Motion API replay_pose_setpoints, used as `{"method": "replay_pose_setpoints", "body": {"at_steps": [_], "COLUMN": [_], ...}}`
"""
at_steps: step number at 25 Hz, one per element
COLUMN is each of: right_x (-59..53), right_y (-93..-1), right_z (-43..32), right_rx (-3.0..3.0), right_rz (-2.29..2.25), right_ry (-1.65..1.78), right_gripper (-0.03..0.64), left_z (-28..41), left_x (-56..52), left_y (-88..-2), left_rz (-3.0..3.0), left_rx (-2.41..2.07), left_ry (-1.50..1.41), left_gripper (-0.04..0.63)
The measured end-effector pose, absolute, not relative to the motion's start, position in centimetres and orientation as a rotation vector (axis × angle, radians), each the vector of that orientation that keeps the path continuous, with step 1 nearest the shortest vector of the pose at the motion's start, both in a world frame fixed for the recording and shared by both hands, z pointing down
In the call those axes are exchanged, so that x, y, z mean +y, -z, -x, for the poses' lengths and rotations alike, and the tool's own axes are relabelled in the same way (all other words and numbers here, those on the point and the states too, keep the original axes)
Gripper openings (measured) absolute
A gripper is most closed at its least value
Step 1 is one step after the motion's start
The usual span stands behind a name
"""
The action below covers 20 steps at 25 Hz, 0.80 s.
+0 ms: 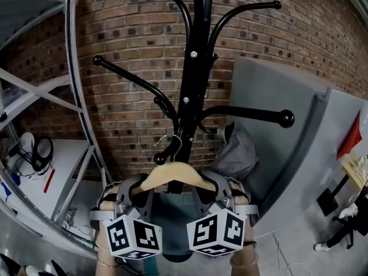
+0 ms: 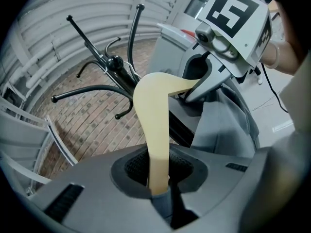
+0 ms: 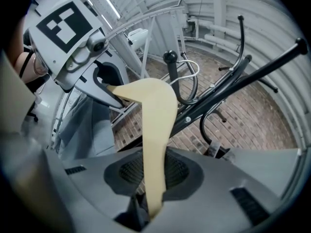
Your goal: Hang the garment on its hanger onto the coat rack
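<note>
A black coat rack (image 1: 192, 68) stands against a brick wall. The pale wooden hanger (image 1: 172, 174) carries a grey garment (image 1: 175, 211) below it. Its wire hook (image 1: 171, 140) is right at a short lower peg (image 1: 164, 154); whether it rests on the peg I cannot tell. My left gripper (image 1: 141, 190) is shut on the hanger's left arm (image 2: 153, 115). My right gripper (image 1: 210, 187) is shut on the right arm (image 3: 155, 125). In the left gripper view the right gripper (image 2: 204, 86) shows across the hanger. In the right gripper view the hook (image 3: 187, 76) sits beside the knobbed peg (image 3: 170, 58).
A grey cap (image 1: 238, 151) hangs on a right-hand peg (image 1: 253, 115). Grey panels (image 1: 287, 125) stand close at the right. A curved metal frame (image 1: 77, 96) rises at the left, with a white surface and headphones (image 1: 40, 151) behind it. A person (image 1: 345, 223) is at the lower right.
</note>
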State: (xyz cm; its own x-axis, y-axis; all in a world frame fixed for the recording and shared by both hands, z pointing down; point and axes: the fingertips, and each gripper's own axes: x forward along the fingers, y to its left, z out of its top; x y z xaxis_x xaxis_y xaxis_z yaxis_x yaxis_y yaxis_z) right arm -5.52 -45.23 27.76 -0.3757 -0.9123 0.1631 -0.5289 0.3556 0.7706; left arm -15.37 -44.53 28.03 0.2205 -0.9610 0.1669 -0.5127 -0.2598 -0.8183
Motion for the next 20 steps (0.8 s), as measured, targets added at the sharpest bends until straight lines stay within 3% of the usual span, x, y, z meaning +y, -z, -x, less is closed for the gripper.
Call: {"method": "replay_pose_setpoints", "body": {"at_steps": [20], "right_x": [-47.1], "right_y": [-31.4], "right_z": [5.5], "right_rx": [-1.984], "right_rz": [-1.233], "right_ry": [0.757], "right_gripper": [0.086], "left_z": [15.3], "left_x": [-46.3], "left_y": [-32.0], "left_rz": [1.962], "left_rx": [1.291], "left_ry": [0.985], "left_gripper": [0.066]}}
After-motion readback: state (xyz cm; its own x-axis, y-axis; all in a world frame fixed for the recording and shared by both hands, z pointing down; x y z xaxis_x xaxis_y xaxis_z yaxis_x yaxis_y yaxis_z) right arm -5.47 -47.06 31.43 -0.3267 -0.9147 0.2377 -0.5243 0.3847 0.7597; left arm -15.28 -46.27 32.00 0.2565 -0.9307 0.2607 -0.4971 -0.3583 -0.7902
